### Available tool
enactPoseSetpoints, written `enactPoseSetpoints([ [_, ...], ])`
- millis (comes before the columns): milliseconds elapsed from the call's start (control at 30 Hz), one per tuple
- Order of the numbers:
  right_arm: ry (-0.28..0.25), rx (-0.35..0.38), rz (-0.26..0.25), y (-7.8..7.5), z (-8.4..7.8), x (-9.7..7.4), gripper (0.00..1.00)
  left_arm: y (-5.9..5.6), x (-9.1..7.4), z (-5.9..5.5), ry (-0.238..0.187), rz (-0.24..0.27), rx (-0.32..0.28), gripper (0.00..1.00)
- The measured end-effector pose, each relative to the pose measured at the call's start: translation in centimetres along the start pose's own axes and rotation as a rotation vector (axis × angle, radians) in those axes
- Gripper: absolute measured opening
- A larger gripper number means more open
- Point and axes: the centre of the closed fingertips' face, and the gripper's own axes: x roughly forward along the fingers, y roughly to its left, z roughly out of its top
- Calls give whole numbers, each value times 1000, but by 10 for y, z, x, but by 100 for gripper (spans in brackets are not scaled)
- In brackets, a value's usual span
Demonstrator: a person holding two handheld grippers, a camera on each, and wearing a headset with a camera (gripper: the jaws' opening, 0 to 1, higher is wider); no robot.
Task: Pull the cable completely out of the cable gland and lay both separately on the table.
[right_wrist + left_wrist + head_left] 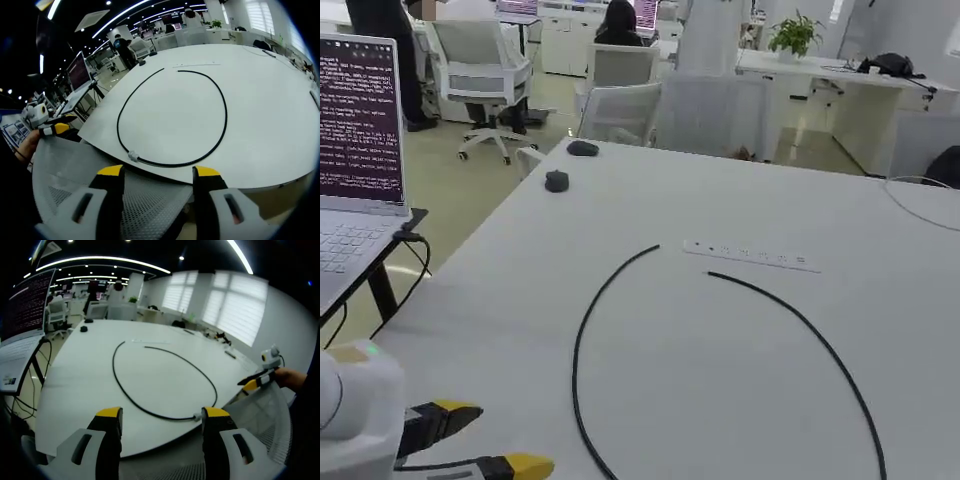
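A long black cable (576, 350) lies in an open loop on the white table (720, 370), its two ends apart near a white strip. Around the cable (114, 365) near the table's front edge sits a small pale cable gland (194, 416), which the right gripper view also shows as a light knob (132, 155) on the cable (226, 115). My left gripper (162, 412) is open and empty, short of the table edge; it shows at the lower left (505, 438). My right gripper (158, 170) is open and empty, also off the table.
A laptop (360, 130) stands on a stand at the left. A black mouse (556, 181) and a dark object (582, 148) lie at the far left of the table. A white strip (750, 257) lies beyond the loop. A mesh chair back (90, 180) sits below the grippers.
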Motion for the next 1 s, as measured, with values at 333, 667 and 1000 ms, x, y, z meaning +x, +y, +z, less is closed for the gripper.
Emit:
enactPoseSetpoints([
  [333,3,-10,8,2,0,1,56,6,-4,2,-17,14,-34,61],
  [667,21,-38,19,3,0,1,57,10,-8,5,-23,24,-55,63],
  [1000,18,-62,2,-5,7,-7,56,16,-12,9,-19,39,-44,63],
])
